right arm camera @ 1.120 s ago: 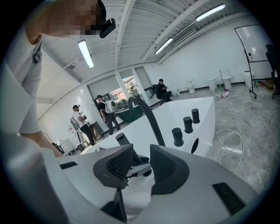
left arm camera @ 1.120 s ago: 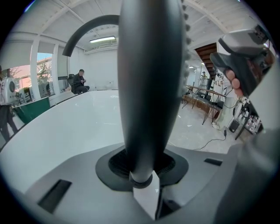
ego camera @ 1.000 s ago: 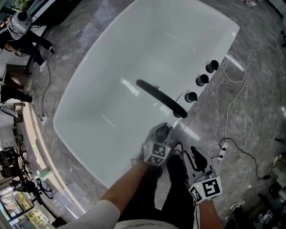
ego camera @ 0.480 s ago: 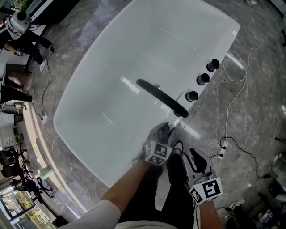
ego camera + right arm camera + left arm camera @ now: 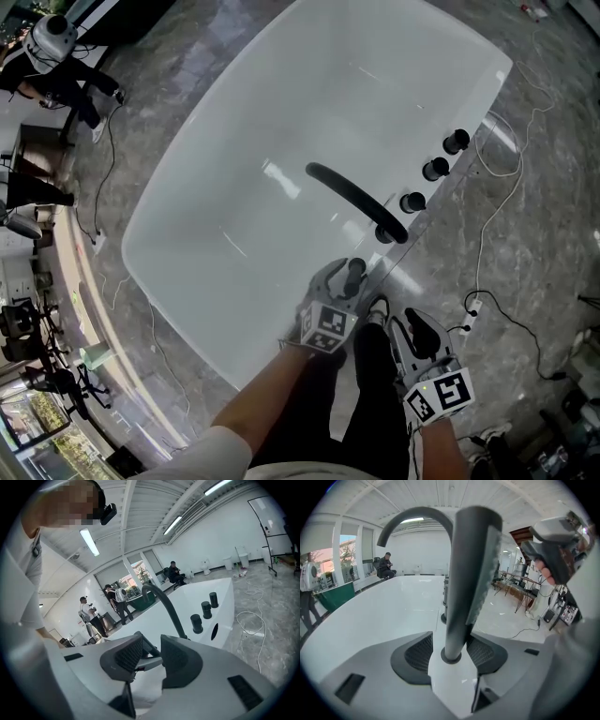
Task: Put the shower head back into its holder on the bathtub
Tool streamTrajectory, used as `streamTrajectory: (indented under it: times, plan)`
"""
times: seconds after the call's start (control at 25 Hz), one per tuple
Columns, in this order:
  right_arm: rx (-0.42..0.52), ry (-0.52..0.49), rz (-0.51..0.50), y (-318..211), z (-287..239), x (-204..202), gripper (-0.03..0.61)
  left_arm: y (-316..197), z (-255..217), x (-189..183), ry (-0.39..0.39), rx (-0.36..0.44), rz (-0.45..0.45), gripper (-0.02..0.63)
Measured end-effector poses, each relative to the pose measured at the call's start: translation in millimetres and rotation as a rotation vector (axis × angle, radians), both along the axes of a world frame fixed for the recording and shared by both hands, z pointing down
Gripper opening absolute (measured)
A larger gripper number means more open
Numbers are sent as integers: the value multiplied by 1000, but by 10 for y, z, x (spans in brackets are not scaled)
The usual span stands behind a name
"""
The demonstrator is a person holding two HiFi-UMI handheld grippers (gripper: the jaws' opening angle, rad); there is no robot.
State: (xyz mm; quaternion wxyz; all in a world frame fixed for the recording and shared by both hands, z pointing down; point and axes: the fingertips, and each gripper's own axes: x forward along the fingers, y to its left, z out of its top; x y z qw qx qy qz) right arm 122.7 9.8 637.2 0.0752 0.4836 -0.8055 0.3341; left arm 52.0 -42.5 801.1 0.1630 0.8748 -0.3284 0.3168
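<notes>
Holds the right gripper (image 5: pixel 415 330) low and close to the body, slanted a little down, jaws partly apart with nothing between them. Reaches the left forearm forward and points the left gripper (image 5: pixel 345 281) steeply down at the rim of the bathtub (image 5: pixel 281 122), jaws just now opening wide, pads free on both sides of the shower head (image 5: pixel 461 583). Stands upright there in its holder (image 5: pixel 451 658), just before the black spout (image 5: pixel 356 202).

Shower head (image 5: pixel 354 275): lower part hidden behind the left gripper (image 5: pixel 345 278), lower centre.
Bathtub (image 5: pixel 234 187): far end cut off at top edge.
Bystanders (image 5: pixel 115 603): too small for detail.
</notes>
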Motion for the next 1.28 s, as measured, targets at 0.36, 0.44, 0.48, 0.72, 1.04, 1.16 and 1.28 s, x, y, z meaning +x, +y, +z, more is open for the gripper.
streamTrajectory:
  times: [0.36,0.44,0.48,0.72,1.04,1.16,1.28]
  plan:
    - [24,7,31,47,-491,-25,126,386,-515,-59,35,-36,28,204]
    - [32,17,35,87,-633,-27,126,374,-596,-68,19,-55,-3,204]
    - [33,18,36,111,-685,-28,126,381,-612,-95,16,-80,-29,204]
    - [-25,-31,10,353,-839,-229,123,822,-1304,-297,97,-142,-65,121]
    - [139,131,-17,311,-1791,-652,17,871,-3306,-521,364,-91,-155,5]
    - [220,193,-22,335,-2117,-825,14,856,-3816,-589,433,-34,-159,5]
    - [267,204,2,351,-2356,-1010,12,841,-4112,-702,458,26,-124,5]
